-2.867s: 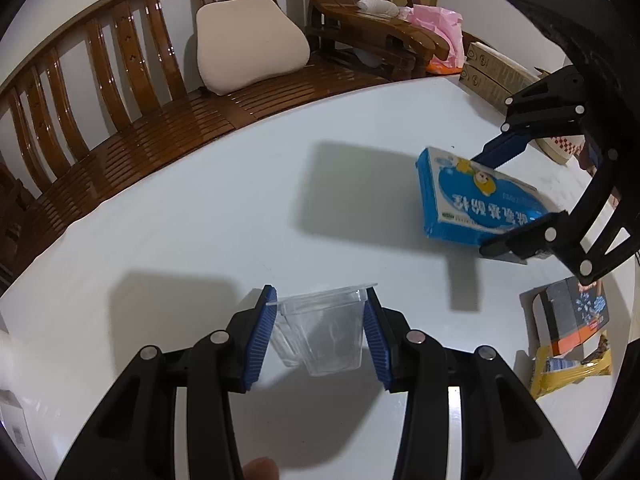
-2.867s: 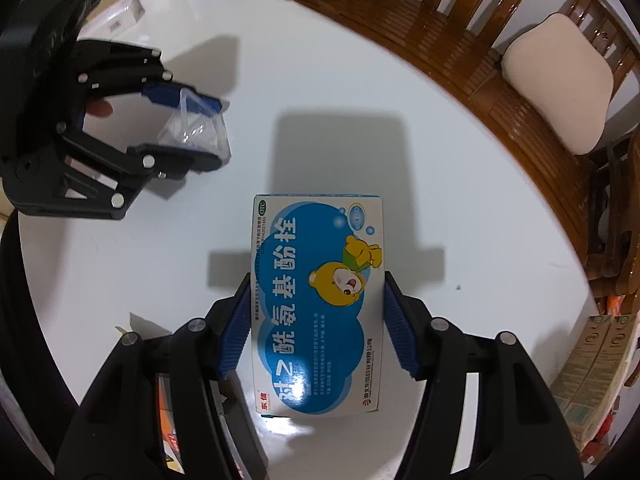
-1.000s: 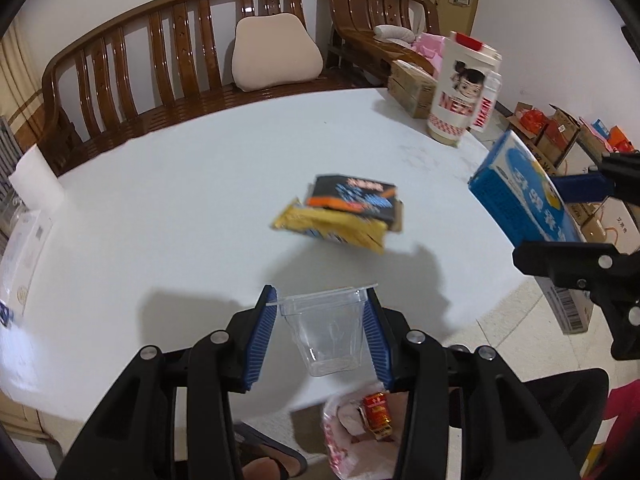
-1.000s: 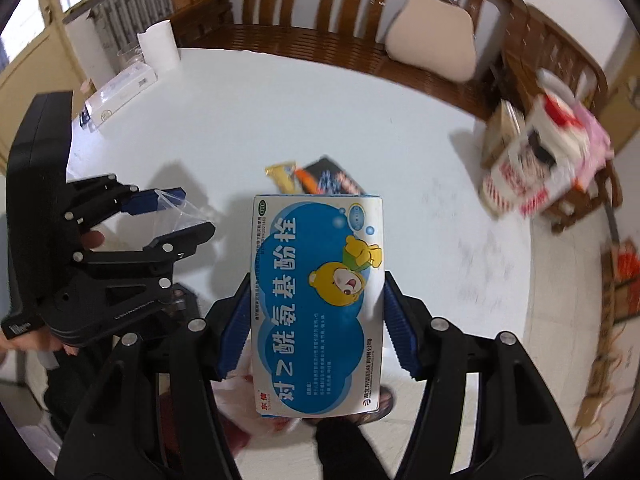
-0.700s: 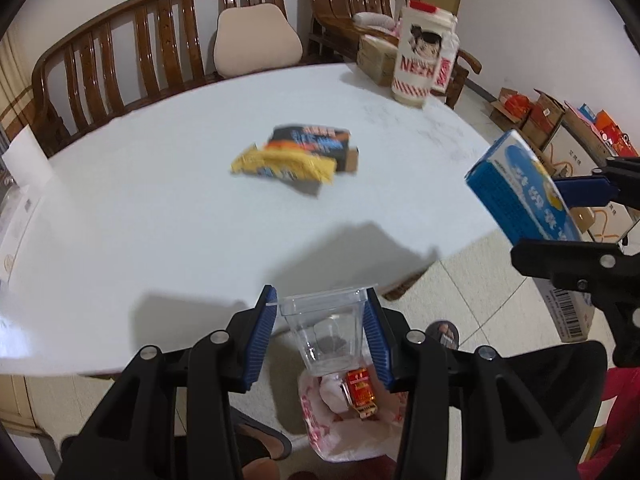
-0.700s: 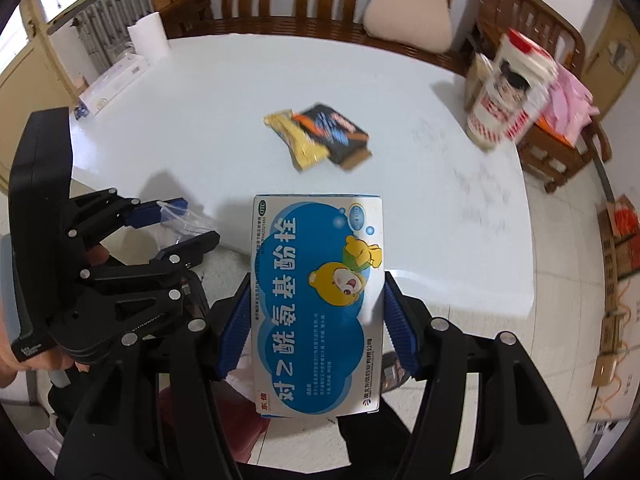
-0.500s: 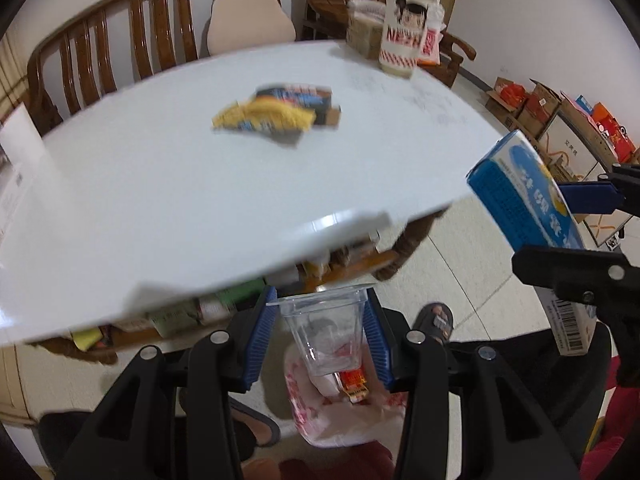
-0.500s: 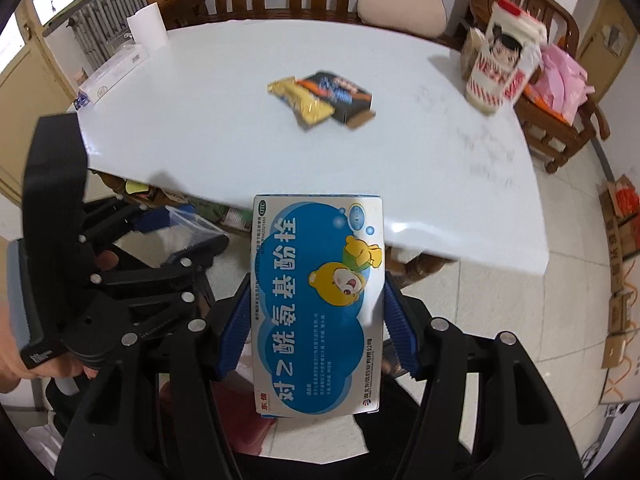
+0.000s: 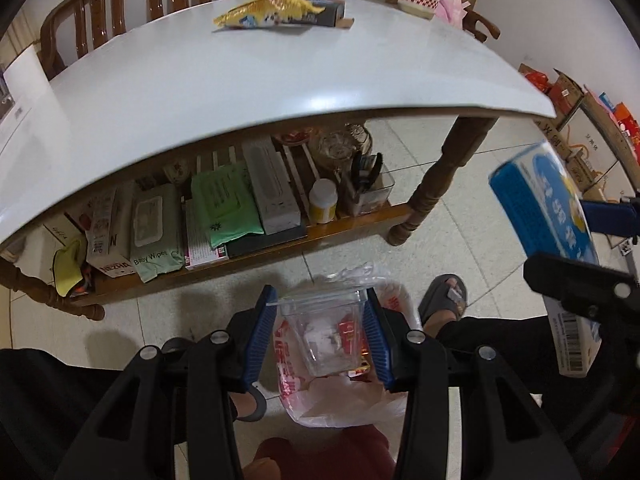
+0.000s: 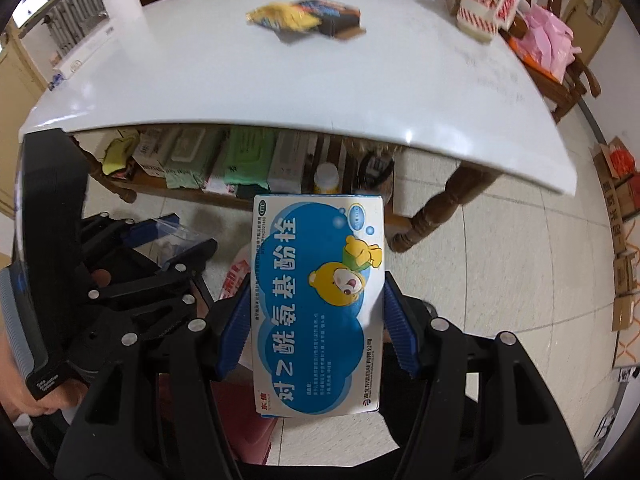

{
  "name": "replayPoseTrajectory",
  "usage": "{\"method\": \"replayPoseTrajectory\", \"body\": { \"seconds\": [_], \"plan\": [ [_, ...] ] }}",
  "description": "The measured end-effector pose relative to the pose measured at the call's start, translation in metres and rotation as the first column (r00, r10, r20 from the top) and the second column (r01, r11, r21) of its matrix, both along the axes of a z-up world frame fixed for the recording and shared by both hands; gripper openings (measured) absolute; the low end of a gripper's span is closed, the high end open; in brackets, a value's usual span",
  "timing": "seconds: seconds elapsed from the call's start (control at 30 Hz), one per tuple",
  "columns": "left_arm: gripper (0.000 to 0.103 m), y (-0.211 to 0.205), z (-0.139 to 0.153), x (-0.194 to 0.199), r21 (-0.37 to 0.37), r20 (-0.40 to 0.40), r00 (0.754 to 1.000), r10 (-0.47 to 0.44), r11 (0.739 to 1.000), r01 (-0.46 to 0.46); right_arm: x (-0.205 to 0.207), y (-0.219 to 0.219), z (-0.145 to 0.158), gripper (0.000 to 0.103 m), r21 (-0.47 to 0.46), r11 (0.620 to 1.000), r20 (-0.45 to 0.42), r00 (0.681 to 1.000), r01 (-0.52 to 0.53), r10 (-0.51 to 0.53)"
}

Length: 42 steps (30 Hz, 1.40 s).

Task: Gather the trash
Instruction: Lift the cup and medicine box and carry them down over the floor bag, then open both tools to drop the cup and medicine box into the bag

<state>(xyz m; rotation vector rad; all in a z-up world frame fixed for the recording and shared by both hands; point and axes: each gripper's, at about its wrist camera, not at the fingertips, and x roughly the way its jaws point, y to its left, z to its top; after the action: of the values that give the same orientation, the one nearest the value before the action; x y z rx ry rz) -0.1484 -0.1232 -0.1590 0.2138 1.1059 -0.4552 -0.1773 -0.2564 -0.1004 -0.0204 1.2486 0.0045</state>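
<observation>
Clear plastic cup (image 9: pixel 323 330) in left tool (image 9: pixel 321 334), above trash bag (image 9: pixel 336 396).

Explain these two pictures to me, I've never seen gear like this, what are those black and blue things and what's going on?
They are hand-held tongs: a person grips one in each hand, and each carries a wide-angle camera looking along its two fingers. One picture comes from the left tongs, the other from the right tongs. The left pair is shut on a clear plastic cup, held above a plastic trash bag on the floor. The right pair is shut on a blue medicine box with a cartoon bear. On the white table lie a yellow snack wrapper and a dark packet. The shelf underneath holds wipes, boxes and bottles.
</observation>
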Motion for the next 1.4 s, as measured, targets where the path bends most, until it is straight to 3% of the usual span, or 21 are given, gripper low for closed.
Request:
{"method": "replayPoseTrajectory", "body": {
  "seconds": [0.53, 1.07, 1.4],
  "plan": [
    [0.043, -0.008, -0.102, 0.003, 0.082, -0.073, 0.995, 0.064, 0.995, -0.058, 0.001, -0.012, -0.113, 0.059, 0.014, 0.992, -0.106, 0.987, 0.122, -0.120],
    [0.043, -0.002, -0.153, 0.002, 0.129, -0.119, 0.989, 0.090, 0.989, -0.074, 0.001, -0.008, -0.195, 0.059, 0.041, 0.978, -0.190, 0.963, 0.203, -0.192],
    [0.043, 0.000, -0.178, 0.001, 0.186, -0.152, 0.984, 0.095, 0.980, -0.066, 0.004, -0.009, -0.221, 0.060, 0.029, 0.978, -0.221, 0.955, 0.207, -0.196]
  ]
}}
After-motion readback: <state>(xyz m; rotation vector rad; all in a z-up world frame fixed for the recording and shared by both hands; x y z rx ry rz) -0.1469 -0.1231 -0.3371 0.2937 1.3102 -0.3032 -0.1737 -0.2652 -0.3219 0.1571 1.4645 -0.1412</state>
